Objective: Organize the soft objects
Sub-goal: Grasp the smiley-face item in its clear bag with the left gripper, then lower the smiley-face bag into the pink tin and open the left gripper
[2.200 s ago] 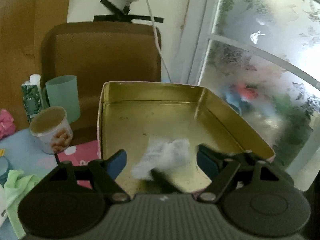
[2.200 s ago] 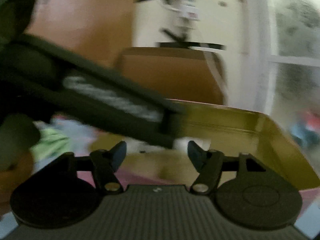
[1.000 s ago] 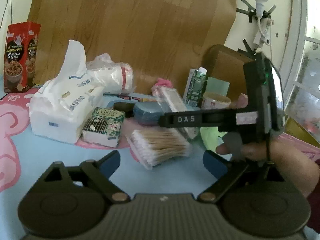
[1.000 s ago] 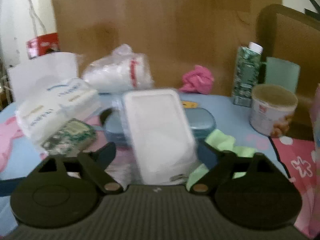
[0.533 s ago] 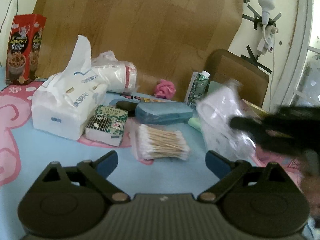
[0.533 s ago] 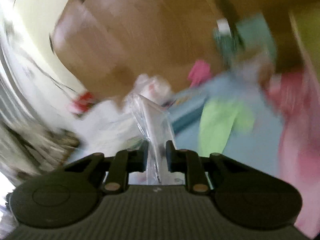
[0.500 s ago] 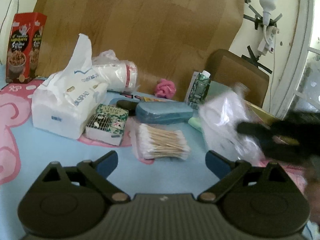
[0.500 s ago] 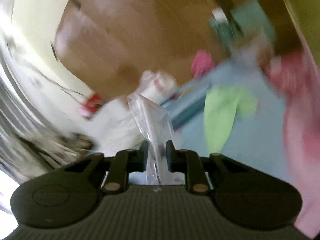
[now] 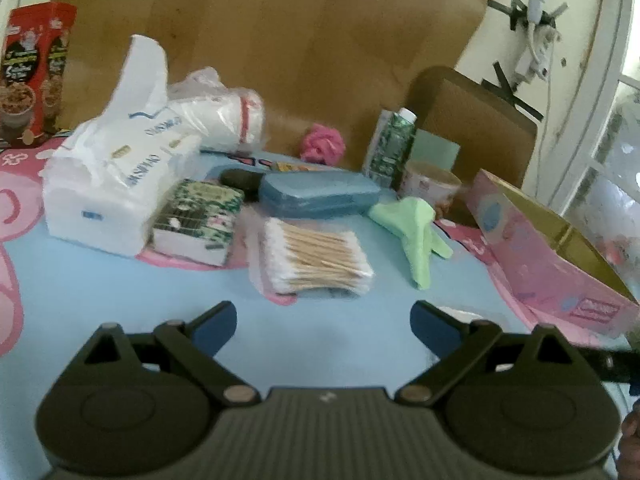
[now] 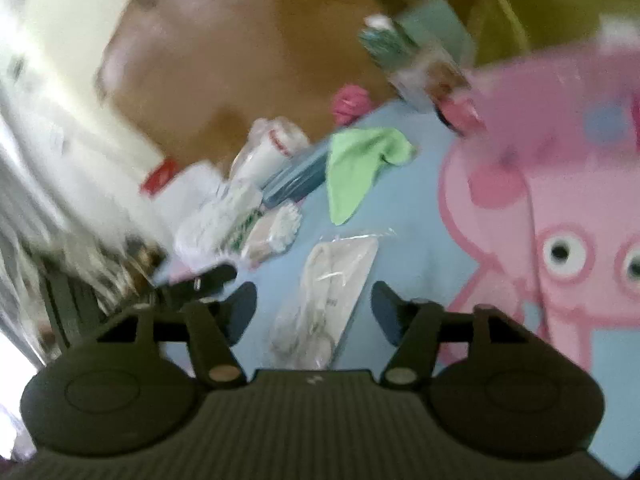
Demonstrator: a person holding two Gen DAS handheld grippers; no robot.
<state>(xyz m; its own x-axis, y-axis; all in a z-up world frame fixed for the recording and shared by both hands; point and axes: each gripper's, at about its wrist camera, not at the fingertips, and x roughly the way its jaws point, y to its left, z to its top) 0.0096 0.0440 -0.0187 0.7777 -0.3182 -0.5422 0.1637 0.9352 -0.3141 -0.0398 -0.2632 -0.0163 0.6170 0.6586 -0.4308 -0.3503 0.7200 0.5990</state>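
In the blurred right wrist view, a clear plastic bag of white pads (image 10: 340, 272) lies flat on the blue mat. My right gripper (image 10: 314, 308) straddles its near end. Its jaws are opening and neither pad touches the bag. My left gripper (image 9: 324, 322) hovers open and empty over bare mat. Just beyond it lie a pack of cotton swabs (image 9: 316, 258) and a green cloth (image 9: 416, 232). A white tissue pack (image 9: 116, 184), a small green tissue packet (image 9: 196, 220) and a pink scrunchie (image 9: 322, 148) sit further back.
A pink tin (image 9: 552, 256) with a gold inside stands at the right. A blue case (image 9: 320, 196), a paper cup (image 9: 430, 182), a green carton (image 9: 390, 144), a wrapped white roll (image 9: 224, 120) and a red box (image 9: 34, 72) crowd the back against a brown board.
My right gripper, shut on the clear bag half a second ago, has swung right, rolled and let go; the bag now lies on the mat. The left gripper has hardly moved.
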